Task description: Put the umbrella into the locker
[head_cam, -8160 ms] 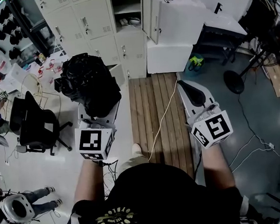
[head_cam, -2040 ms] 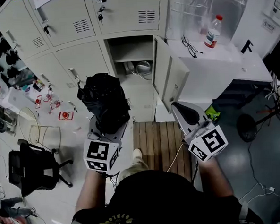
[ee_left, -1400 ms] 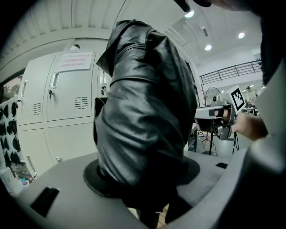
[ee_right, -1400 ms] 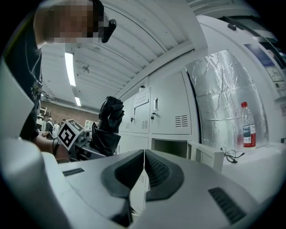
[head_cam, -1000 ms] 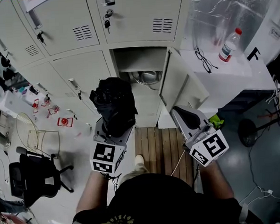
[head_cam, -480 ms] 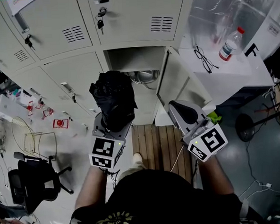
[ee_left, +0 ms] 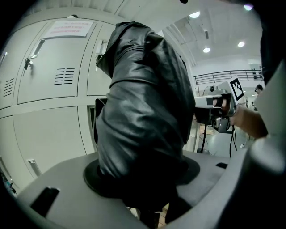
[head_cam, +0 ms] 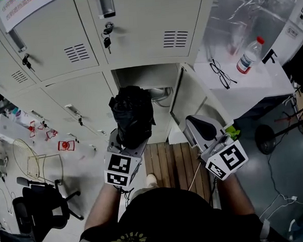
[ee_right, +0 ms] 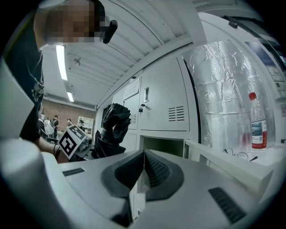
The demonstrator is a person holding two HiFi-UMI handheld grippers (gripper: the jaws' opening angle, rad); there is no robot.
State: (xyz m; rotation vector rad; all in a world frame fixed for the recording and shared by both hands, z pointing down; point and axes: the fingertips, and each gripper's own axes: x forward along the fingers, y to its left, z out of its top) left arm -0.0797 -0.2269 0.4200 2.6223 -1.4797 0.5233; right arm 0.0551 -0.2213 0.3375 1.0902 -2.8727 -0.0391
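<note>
Before open locker [head_cam: 143, 70]: folded black umbrella [head_cam: 132, 114], likely soft, light, slippery; left gripper [head_cam: 124, 144] fingers pinch its base; right gripper [head_cam: 193, 124] fingers pressed together.

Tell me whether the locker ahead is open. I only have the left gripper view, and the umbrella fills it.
Observer: Head view shows one compartment open straight ahead, its door swung right.
Operator: Report what's inside.
Observer: Something pale, hard to identify, lies at the back; the umbrella hides the rest.
Operator: Check my other hand.
Observer: The right gripper has its fingers together, holding nothing.
</note>
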